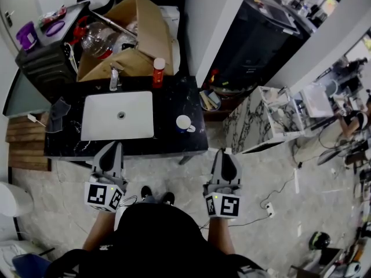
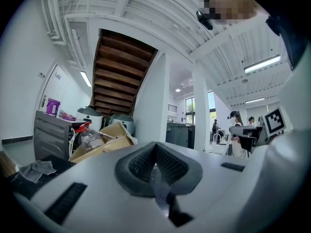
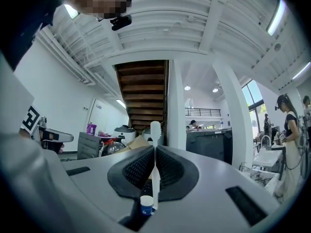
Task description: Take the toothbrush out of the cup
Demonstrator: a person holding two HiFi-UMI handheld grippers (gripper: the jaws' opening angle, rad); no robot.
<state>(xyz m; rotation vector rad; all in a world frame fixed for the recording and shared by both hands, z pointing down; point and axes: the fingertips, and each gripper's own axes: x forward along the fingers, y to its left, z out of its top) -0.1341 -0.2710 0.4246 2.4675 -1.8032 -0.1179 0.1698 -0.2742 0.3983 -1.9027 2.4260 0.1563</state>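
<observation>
Toothbrush (image 3: 155,166): white and upright, pinched between the pads of the right gripper (image 3: 155,149). Its head sticks up above the fingertips and its handle runs down through the gap between them.
Right gripper fingers (image 3: 138,168): closed tight on the toothbrush handle, one dark ribbed pad on each side of it.
Cup (image 1: 184,123): white with blue, standing on the black counter (image 1: 174,100) just right of the sink (image 1: 116,133). It is clear of the toothbrush. In the right gripper view it shows small and low between the jaws.
Right gripper, head view: in front of the counter's near edge, apart from the cup.
Left gripper (image 2: 155,147): jaws closed together with nothing between them, held in front of the counter below the sink.
Behind the sink: a red bottle (image 1: 158,72) and an open cardboard box (image 1: 142,28).
</observation>
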